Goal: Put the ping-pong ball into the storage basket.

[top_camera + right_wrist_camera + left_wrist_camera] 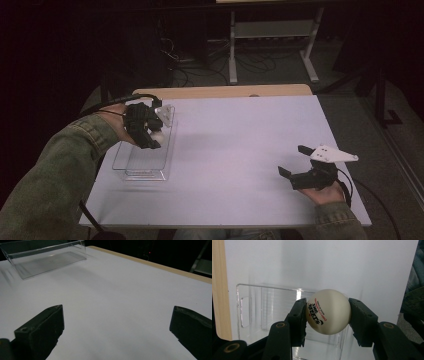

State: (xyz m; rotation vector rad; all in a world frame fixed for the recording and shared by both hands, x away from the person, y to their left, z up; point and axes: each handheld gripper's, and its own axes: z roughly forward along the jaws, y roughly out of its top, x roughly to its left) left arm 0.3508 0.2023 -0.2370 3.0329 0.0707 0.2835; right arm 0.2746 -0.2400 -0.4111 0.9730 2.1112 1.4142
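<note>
Left gripper (327, 315) clamps the table tennis ball (328, 311) right above the clear tray (120, 155); right gripper (296, 161) idles wide.

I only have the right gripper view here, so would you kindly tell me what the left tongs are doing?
Observer: The left tongs are shut on a white ping-pong ball with red and black print.
Operator: Thank you. Where are they relative to the clear box I see far off?
Observer: In the high view they hang over the far end of the clear box, by the table's left edge.
Operator: Is anything already in that box?
Observer: The left gripper view looks down into it and no other ball shows inside.
Operator: And my own tongs?
Observer: The right tongs are open, low over the white table near its right front corner, holding nothing.
</note>
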